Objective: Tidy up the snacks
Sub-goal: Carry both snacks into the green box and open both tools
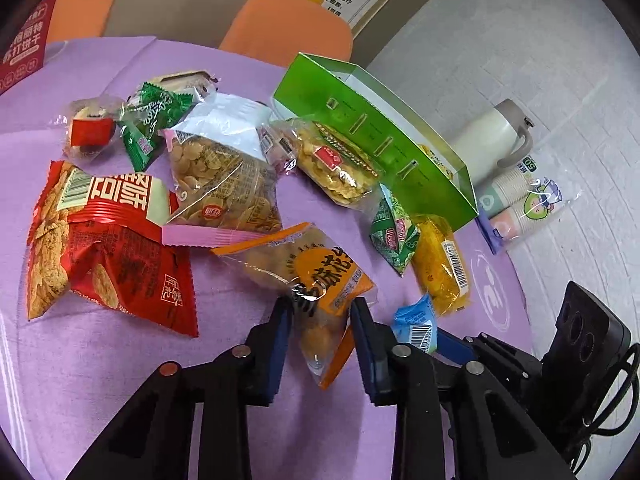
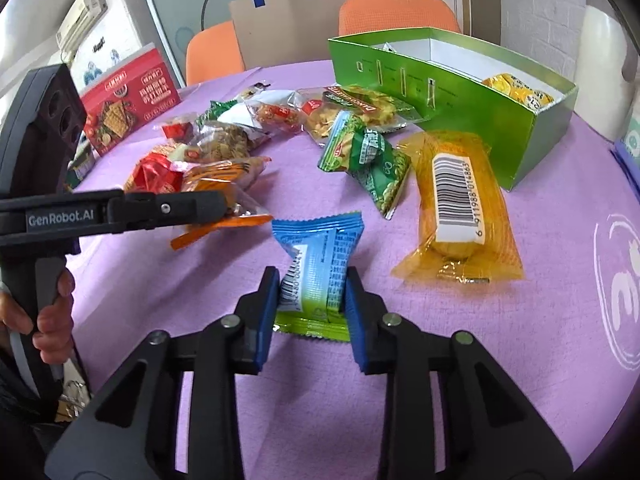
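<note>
Gripping an orange snack packet (image 1: 320,280) near its lower end, the left gripper (image 1: 320,304) is clamped on it over the purple tablecloth (image 1: 120,380). Right gripper (image 2: 312,280) pinches a blue-and-green packet (image 2: 316,260) between its blue pads, packet resting on the cloth. Green box (image 2: 480,120) stands open at the far right, yellow packets inside. Yellow barcoded packet (image 2: 456,204) lies just before the box; other snacks lie scattered left.
</note>
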A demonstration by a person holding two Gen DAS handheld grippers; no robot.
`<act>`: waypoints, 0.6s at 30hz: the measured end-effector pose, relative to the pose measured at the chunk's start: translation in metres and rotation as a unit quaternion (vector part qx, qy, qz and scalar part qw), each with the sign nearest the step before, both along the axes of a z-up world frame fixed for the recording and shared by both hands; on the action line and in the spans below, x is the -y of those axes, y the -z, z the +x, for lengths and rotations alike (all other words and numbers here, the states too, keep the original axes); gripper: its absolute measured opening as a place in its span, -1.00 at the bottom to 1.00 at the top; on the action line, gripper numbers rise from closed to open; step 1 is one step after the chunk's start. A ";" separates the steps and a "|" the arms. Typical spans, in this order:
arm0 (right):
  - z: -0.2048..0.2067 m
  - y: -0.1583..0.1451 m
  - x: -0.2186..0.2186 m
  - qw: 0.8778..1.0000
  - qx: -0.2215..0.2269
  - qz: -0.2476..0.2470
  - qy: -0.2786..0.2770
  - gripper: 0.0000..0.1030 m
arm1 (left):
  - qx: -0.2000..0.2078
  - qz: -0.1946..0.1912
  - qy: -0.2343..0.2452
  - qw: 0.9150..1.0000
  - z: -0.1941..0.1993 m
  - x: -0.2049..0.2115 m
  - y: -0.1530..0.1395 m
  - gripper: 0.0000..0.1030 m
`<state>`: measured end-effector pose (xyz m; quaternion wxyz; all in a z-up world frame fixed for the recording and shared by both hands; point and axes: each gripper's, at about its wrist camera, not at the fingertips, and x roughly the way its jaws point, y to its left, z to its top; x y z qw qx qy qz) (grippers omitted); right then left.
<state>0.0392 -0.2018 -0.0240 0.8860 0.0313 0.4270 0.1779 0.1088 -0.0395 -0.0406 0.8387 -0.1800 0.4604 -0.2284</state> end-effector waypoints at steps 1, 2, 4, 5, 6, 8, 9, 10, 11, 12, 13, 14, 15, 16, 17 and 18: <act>-0.002 -0.005 0.003 1.000 0.005 0.014 -0.003 -0.36 | 0.005 0.004 0.004 1.000 -0.002 0.001 -0.004 -0.52; -0.003 -0.010 0.005 1.000 0.010 0.025 -0.004 -0.36 | 0.010 0.004 0.009 1.000 -0.005 0.002 -0.008 -0.53; -0.002 -0.018 0.009 0.999 0.019 0.031 -0.001 -0.37 | 0.020 -0.001 0.015 1.000 -0.008 0.003 -0.017 -0.53; -0.001 -0.022 0.011 0.999 0.024 0.025 0.004 -0.37 | 0.026 -0.003 0.019 0.999 -0.009 0.003 -0.022 -0.53; 0.000 -0.026 0.013 0.999 0.030 0.022 0.009 -0.37 | 0.033 -0.006 0.021 0.999 -0.009 0.004 -0.027 -0.53; 0.002 -0.034 0.018 0.999 0.040 0.026 0.014 -0.37 | 0.046 -0.011 0.027 0.999 -0.010 0.007 -0.038 -0.53; 0.003 -0.040 0.021 0.998 0.047 0.026 0.018 -0.37 | 0.053 -0.014 0.031 0.998 -0.009 0.008 -0.044 -0.53; 0.004 -0.044 0.022 0.998 0.054 0.025 0.021 -0.37 | 0.058 -0.015 0.033 0.998 -0.008 0.009 -0.049 -0.53; 0.006 -0.049 0.025 0.997 0.062 0.024 0.025 -0.37 | 0.065 -0.016 0.035 0.997 -0.006 0.012 -0.055 -0.53; 0.007 -0.056 0.028 0.997 0.071 0.023 0.030 -0.37 | 0.072 -0.017 0.039 0.996 -0.004 0.015 -0.062 -0.53; 0.009 -0.061 0.030 0.996 0.079 0.021 0.034 -0.37 | 0.078 -0.017 0.041 0.996 -0.001 0.018 -0.067 -0.53; 0.013 -0.066 0.033 0.995 0.087 0.019 0.039 -0.37 | 0.086 -0.017 0.044 0.995 0.000 0.020 -0.073 -0.53; 0.014 -0.070 0.037 0.994 0.094 0.016 0.045 -0.36 | 0.094 -0.016 0.047 0.994 0.003 0.024 -0.079 -0.53; 0.017 -0.075 0.040 0.993 0.101 0.012 0.052 -0.36 | 0.100 -0.016 0.050 0.994 0.005 0.028 -0.084 -0.53; 0.021 -0.078 0.043 0.992 0.107 0.008 0.058 -0.36 | 0.106 -0.015 0.053 0.993 0.008 0.032 -0.089 -0.53; 0.024 -0.081 0.047 0.992 0.112 0.005 0.065 -0.36 | 0.110 -0.015 0.055 0.992 0.011 0.036 -0.093 -0.53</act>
